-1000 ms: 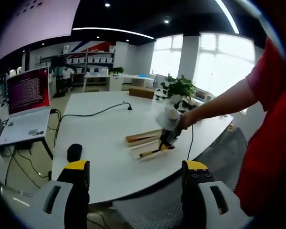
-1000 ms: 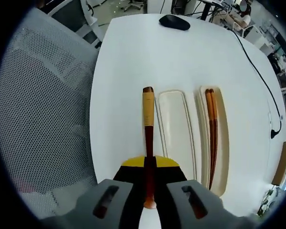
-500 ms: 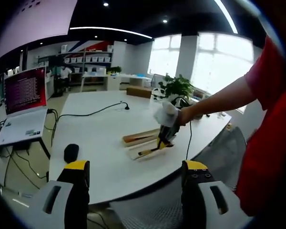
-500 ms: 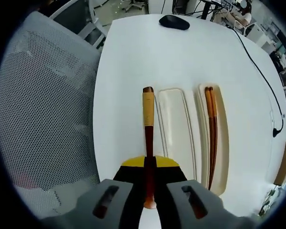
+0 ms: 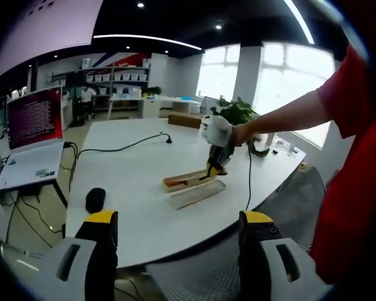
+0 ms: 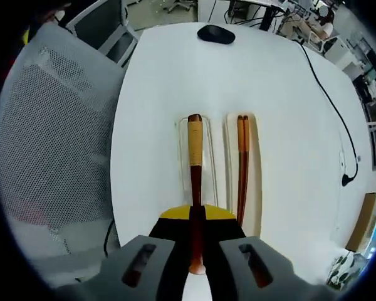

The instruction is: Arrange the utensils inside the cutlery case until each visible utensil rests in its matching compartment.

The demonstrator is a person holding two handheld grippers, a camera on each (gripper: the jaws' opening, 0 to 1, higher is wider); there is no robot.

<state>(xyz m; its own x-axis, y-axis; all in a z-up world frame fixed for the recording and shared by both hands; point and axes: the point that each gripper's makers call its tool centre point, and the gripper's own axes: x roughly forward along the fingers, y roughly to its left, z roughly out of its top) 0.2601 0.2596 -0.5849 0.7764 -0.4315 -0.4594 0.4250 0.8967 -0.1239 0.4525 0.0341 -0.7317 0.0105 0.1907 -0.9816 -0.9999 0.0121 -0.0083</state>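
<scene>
In the right gripper view, the right hand-held gripper point(image 6: 196, 241) is clamped on a wooden utensil point(image 6: 195, 163) with a dark stem and a yellow band near its far end. The utensil runs straight ahead from between the jaws, its near end pinched between them and its far end held over the left compartment of the cutlery case point(image 6: 218, 168). Whether it touches the tray beneath cannot be told. The case lies on the white desk point(image 6: 169, 81) as two long pale trays side by side. The right tray holds a pair of brown chopsticks point(image 6: 242, 164) lying lengthwise, just beside the held utensil and parallel to it. A black mouse point(image 6: 215, 34) sits near the desk's far edge, well apart from the case, and a black cable point(image 6: 329, 94) runs along the right side of the desk. A grey mesh chair point(image 6: 56, 132) stands against the desk's left edge.

In the left gripper view, the left hand-held gripper point(image 5: 178, 251) is held back off the near edge of the desk point(image 5: 131, 188), jaws wide apart with nothing between them. Across the desk the right hand-held gripper point(image 5: 214, 164), held by a person's hand point(image 5: 216, 133), points down at the cutlery case point(image 5: 194, 187) near the desk's right edge. A laptop point(image 5: 32, 135) with a red-lit screen stands at the left.
</scene>
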